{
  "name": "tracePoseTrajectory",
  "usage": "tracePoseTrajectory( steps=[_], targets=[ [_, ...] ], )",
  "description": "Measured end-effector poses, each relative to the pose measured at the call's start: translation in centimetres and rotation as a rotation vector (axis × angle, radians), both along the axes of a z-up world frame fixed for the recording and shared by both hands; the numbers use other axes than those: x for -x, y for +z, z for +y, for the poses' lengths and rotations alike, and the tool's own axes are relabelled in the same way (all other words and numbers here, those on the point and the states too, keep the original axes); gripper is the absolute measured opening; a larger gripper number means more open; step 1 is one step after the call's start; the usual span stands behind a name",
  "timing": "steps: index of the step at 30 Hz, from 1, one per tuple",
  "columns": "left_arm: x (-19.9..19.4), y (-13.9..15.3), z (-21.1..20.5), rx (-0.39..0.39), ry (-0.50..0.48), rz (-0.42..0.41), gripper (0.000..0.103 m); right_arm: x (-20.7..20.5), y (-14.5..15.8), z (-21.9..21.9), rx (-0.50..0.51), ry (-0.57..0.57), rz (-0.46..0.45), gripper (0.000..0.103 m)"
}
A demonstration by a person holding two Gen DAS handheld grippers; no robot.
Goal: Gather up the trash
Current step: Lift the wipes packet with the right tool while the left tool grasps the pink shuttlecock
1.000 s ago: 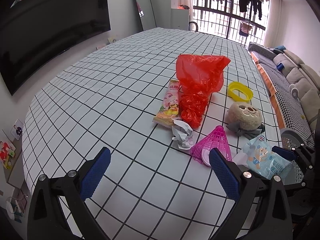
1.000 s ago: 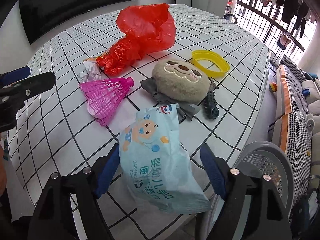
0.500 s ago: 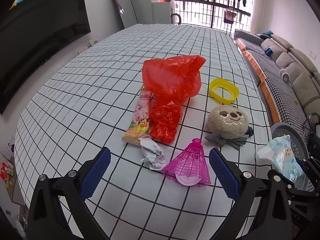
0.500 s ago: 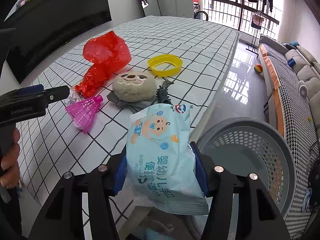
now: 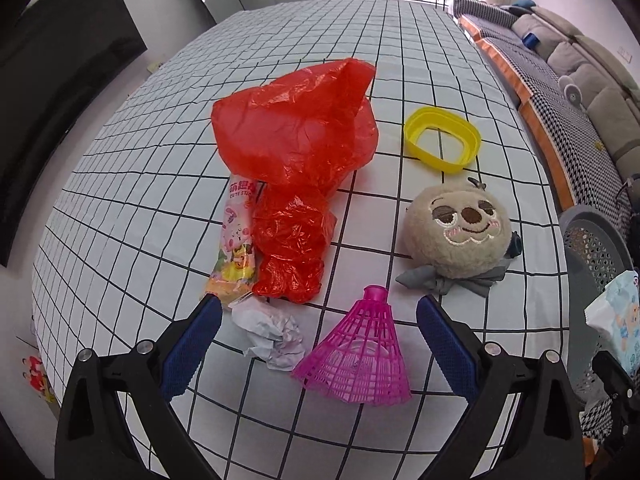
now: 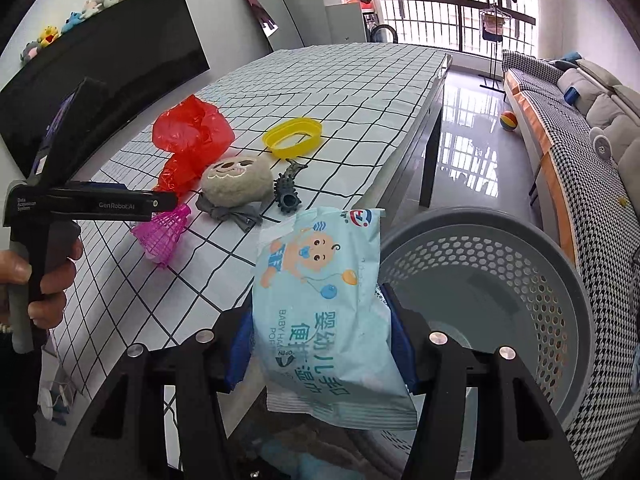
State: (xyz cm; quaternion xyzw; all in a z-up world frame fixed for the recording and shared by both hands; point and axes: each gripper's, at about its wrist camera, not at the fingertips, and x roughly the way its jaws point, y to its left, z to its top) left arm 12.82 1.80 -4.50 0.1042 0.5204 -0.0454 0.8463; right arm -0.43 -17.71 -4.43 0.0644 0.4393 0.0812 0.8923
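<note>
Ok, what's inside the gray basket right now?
The gray basket shows only its bare perforated wall and floor; no trash visible. The wipes pack in the right gripper covers its near left part.

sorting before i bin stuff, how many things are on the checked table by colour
Red: 1, crumpled red plastic bag
Yellow: 1, yellow plastic ring
Pink: 2, pink plastic shuttlecock, pink snack wrapper
White: 1, crumpled white paper ball
Beige: 1, round beige plush toy
Dark grey: 1, dark rubber toy
Total: 7

Daylit barred window (image 6: 452, 4), grey sofa (image 6: 600, 92), glossy tiled floor (image 6: 472, 148).
</note>
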Motion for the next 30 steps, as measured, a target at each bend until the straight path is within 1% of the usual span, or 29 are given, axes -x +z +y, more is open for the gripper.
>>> tracePoseTrajectory(
  steps=[4,6,9,11,12,14,17,18,19,21,22,25,30],
  targets=[
    [-0.2,-0.8,-0.3,-0.017,-0.017,0.046,0.085,0.4,-0.1,-0.5,-0.014,-0.009,-0.001,0.056],
    [-0.3,-1.1,-0.5,-0.029,-0.024,0.056,0.084,0.7,0.0,-0.8,-0.019,-0.012,-0.005,0.056],
    [-0.3,-1.4,-0.7,-0.045,-0.032,0.059,0.081,0.9,0.1,-1.0,-0.023,-0.018,-0.011,0.056],
    [-0.3,-1.6,-0.7,-0.054,-0.041,0.063,0.077,1.0,0.2,-1.0,-0.026,-0.021,-0.012,0.056],
    [-0.2,-1.7,-0.8,-0.057,-0.045,0.065,0.073,1.0,0.1,-1.0,-0.025,-0.021,-0.012,0.056],
    [-0.3,-1.8,-0.9,-0.057,-0.054,0.066,0.069,1.1,0.1,-1.0,-0.025,-0.023,-0.012,0.056],
    [-0.3,-1.8,-0.9,-0.06,-0.057,0.059,0.059,1.2,0.1,-0.9,-0.023,-0.026,-0.01,0.056],
    [-0.3,-1.7,-0.9,-0.061,-0.059,0.054,0.052,1.2,0.1,-0.9,-0.022,-0.027,-0.01,0.056],
    [-0.2,-1.5,-0.8,-0.058,-0.058,0.046,0.04,1.2,0.1,-0.9,-0.021,-0.027,-0.01,0.056],
    [-0.3,-0.9,-0.4,-0.04,-0.05,0.036,0.023,1.2,0.2,-0.8,-0.019,-0.028,-0.012,0.056],
    [-0.4,-0.7,-0.3,-0.021,-0.043,0.035,0.02,1.2,0.2,-0.8,-0.019,-0.029,-0.012,0.056],
    [-0.2,0.0,0.5,0.012,-0.025,0.028,0.02,1.3,0.2,-0.8,-0.017,-0.026,-0.011,0.056],
    [0.5,1.0,1.0,0.054,-0.038,0.027,0.02,1.3,0.3,-0.2,-0.012,-0.016,-0.013,0.056]
  ],
)
